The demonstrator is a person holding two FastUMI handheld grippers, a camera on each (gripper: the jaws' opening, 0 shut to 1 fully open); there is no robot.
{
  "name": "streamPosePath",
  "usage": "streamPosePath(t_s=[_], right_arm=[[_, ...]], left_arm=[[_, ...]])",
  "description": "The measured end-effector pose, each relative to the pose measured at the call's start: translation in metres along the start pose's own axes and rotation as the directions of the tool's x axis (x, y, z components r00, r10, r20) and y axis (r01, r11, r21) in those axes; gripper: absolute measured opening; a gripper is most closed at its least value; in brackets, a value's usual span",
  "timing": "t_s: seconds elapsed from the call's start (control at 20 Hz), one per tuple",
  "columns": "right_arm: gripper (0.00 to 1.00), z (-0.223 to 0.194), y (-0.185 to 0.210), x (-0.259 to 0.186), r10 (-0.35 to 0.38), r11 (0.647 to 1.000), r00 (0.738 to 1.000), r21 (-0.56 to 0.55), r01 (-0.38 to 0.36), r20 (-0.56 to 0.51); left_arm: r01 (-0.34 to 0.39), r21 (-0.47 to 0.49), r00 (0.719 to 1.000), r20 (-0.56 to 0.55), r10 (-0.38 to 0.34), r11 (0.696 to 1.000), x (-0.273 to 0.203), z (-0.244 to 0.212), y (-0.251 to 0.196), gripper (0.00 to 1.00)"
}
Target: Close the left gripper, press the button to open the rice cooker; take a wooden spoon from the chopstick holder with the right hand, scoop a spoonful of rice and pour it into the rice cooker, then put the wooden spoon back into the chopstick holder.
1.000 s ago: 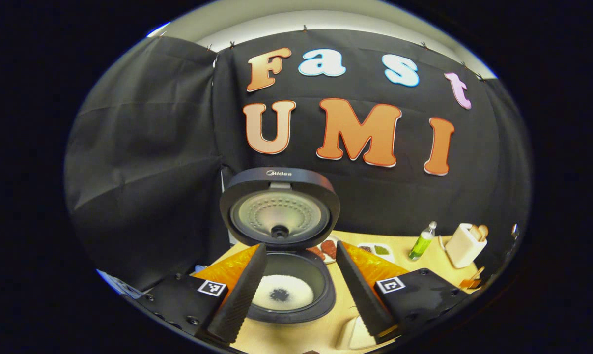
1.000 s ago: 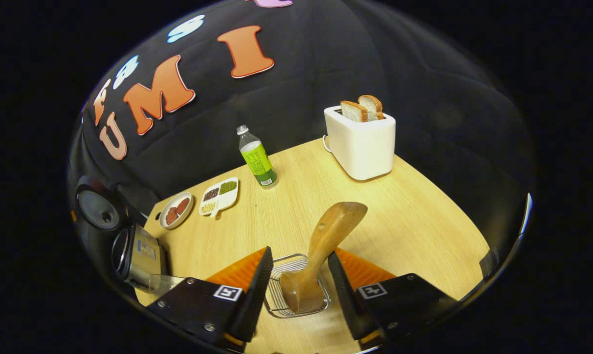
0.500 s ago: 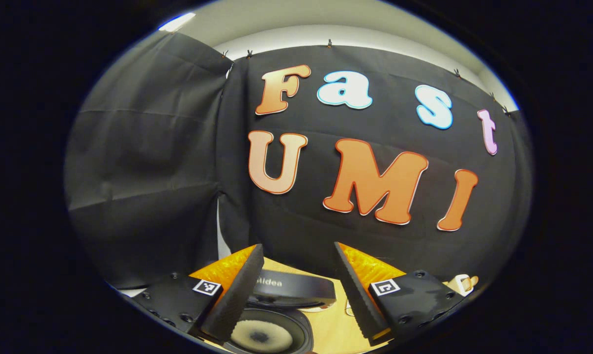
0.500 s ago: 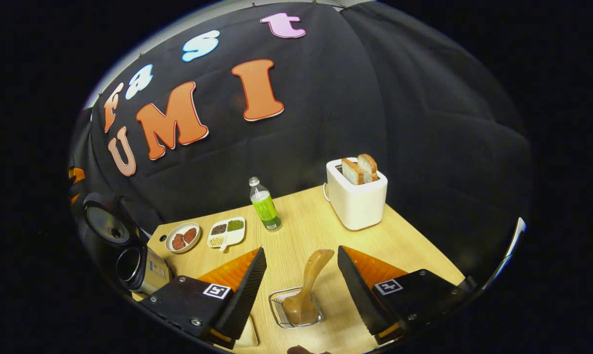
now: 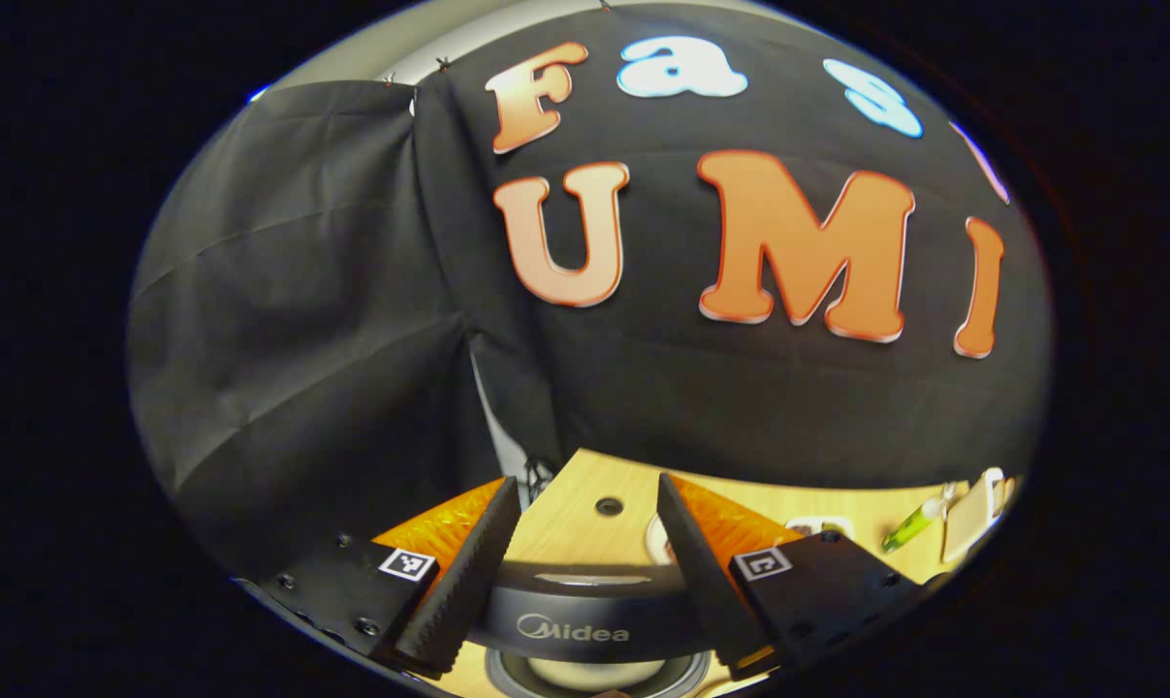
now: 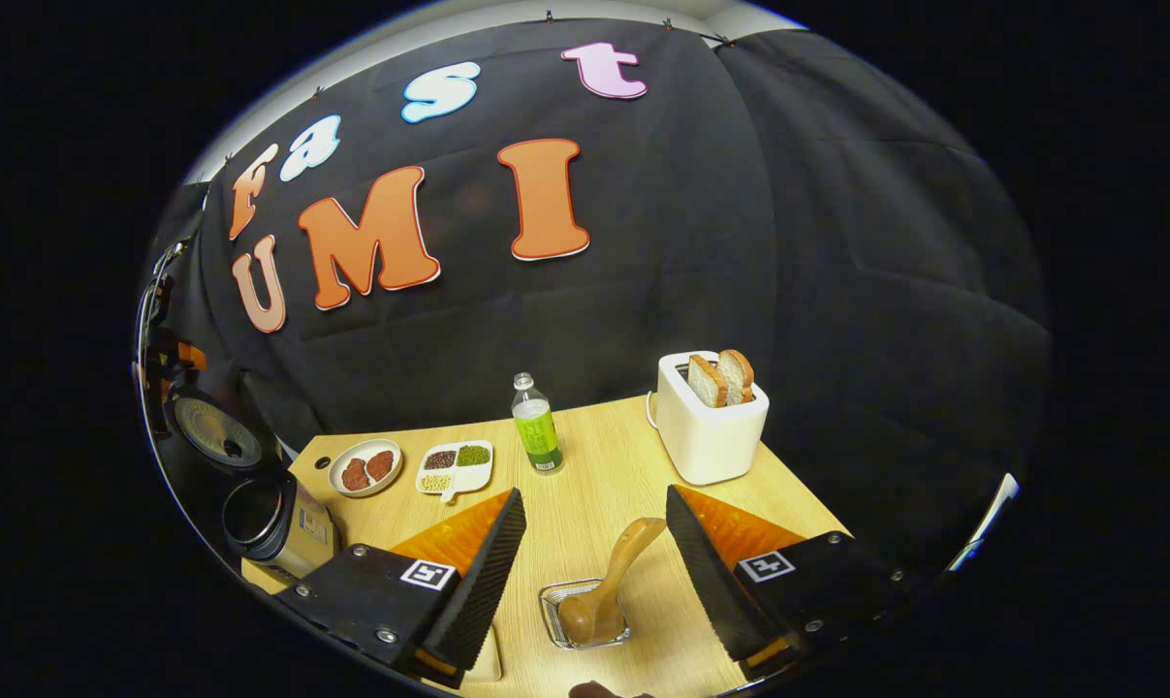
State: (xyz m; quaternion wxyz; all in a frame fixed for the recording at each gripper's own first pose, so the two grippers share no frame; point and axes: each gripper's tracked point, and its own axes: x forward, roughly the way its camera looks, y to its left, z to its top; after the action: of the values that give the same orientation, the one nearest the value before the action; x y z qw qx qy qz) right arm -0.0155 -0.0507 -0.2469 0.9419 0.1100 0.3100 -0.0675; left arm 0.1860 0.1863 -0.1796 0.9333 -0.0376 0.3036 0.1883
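The pale wooden surface (image 6: 594, 475) runs up to the black cloth wall and carries everything here. At its left edge in the right gripper view stands the dark rice cooker with a metallic body (image 6: 276, 523), its round black lid (image 6: 218, 431) raised upright behind the open pot. In the left gripper view that lid's rim (image 5: 585, 611) sits low between the two fingers, seen close from the front.

The white two-slot toaster (image 6: 709, 427) stands toward the far right of the surface with two slices of brown-crusted bread (image 6: 722, 376) sticking out of its top. The clear bottle with a green label (image 6: 537, 427) stands upright left of the toaster, apart from it. Left of the bottle lie a white divided dish of dark and green grains (image 6: 455, 465) and a small round plate with reddish pieces (image 6: 364, 467), side by side.

The small wire chopstick holder (image 6: 585, 615) lies nearest, and the wooden spoon (image 6: 606, 586) rests in it, bowl down and handle tilted up to the right.

The right hand-held gripper (image 6: 594, 572) hangs above the holder, spread wide and holding nothing, well clear of the spoon. The left hand-held gripper (image 5: 585, 553) is likewise wide apart and empty.
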Motion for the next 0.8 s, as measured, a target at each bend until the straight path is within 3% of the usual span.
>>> streamPosePath(t_s=[0.15, 0.5, 0.6, 0.8], right_arm=[[0.91, -0.002, 0.009, -0.002, 0.02, 1.0, 1.0, -0.006, -0.02, -0.001], [0.91, -0.001, 0.04, 0.004, 0.088, 0.996, 0.996, -0.016, -0.088, -0.006], [0.91, -0.001, 0.051, 0.003, 0.112, 0.993, 0.994, -0.035, -0.112, -0.01], [0.91, -0.002, 0.061, 0.001, 0.139, 0.988, 0.99, -0.063, -0.14, -0.015]], left_arm=[[-0.015, 0.014, 0.999, -0.039, 0.016, 1.0, -0.018, -0.027, 0.0, 0.97], [0.056, 0.015, 0.973, -0.227, -0.051, 0.998, -0.059, -0.146, -0.011, 0.98], [0.074, -0.018, 0.952, -0.298, -0.077, 0.997, -0.055, -0.17, -0.009, 0.97], [0.113, -0.008, 0.862, -0.497, -0.102, 0.994, -0.062, -0.219, -0.011, 0.98]])
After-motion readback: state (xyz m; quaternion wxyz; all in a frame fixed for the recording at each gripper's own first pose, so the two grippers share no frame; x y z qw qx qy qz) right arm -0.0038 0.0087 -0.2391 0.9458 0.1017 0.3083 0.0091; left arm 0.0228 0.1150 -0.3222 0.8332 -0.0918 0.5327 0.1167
